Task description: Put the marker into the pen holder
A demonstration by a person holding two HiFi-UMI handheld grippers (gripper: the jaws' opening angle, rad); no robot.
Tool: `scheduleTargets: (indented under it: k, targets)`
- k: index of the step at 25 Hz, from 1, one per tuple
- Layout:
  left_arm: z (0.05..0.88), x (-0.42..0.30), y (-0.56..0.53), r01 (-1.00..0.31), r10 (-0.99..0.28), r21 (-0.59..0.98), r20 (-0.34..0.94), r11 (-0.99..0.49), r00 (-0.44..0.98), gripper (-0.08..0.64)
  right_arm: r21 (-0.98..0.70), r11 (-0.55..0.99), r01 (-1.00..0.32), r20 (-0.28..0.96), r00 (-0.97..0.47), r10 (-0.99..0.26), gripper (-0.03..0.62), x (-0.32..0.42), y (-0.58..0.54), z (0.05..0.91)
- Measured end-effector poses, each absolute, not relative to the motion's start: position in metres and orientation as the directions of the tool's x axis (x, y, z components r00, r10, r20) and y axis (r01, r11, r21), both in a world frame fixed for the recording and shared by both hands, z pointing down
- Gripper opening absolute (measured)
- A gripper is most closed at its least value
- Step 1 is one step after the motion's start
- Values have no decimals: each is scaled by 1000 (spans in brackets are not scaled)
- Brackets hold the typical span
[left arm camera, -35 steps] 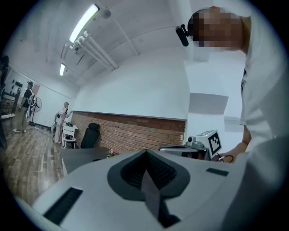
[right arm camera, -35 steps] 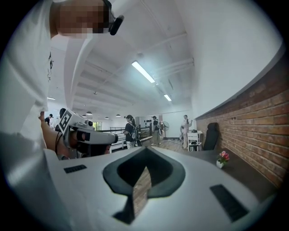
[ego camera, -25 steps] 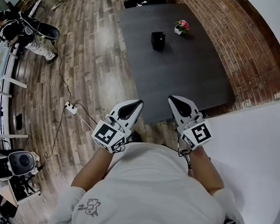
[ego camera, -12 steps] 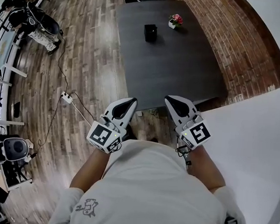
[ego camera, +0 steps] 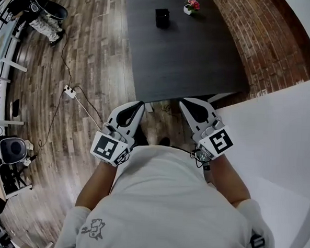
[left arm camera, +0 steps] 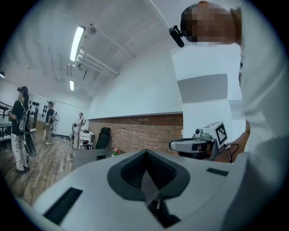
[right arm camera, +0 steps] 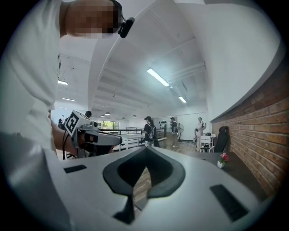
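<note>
A black pen holder stands on the far part of the dark table, well ahead of both grippers. No marker shows in any view. My left gripper is held in front of the chest, above the wooden floor just short of the table's near edge, its jaws shut with nothing in them. My right gripper is level with it on the right, also shut and empty. In the left gripper view the left gripper shows its jaws meeting at a point. The right gripper looks the same in the right gripper view.
A small pot of pink flowers stands right of the pen holder. A power strip with a cable lies on the floor to the left. A brick wall runs along the table's right side. People stand far left.
The table and pen holder have slid upward in the head view, so they lie farther ahead of me. Both grippers stay shut in front of the chest, a little lower and further left.
</note>
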State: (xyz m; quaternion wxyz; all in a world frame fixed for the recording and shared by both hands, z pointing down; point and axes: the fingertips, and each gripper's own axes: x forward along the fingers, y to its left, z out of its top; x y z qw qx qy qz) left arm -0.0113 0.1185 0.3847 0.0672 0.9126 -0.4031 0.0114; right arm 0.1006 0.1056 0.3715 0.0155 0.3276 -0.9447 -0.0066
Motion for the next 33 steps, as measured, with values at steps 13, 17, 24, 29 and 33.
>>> scheduleTargets:
  k: [13,17,24,29,33]
  targets:
    - [385,-4,147,-744,-741,97,77,-661,667,11,52,780,-624,10,-781,-625,5,111,145,371]
    - [378,-3,147,-736,-734,100,57,-670,676,11,60,774,-630,18,-774,-632,5,113,149,368]
    - [379,2,148,-725,-725,110,46,-680,687,11,11,772,-636,12,-771,-636,5,111,157,365]
    - [378,9,150,-713,-714,108,44,-692,699,11,26,764,-645,18,-764,-645,5,117,156,367]
    - [377,13,151,-717,-718,105,40,-689,695,11,49,760,-648,23,-760,-650,5,124,155,370]
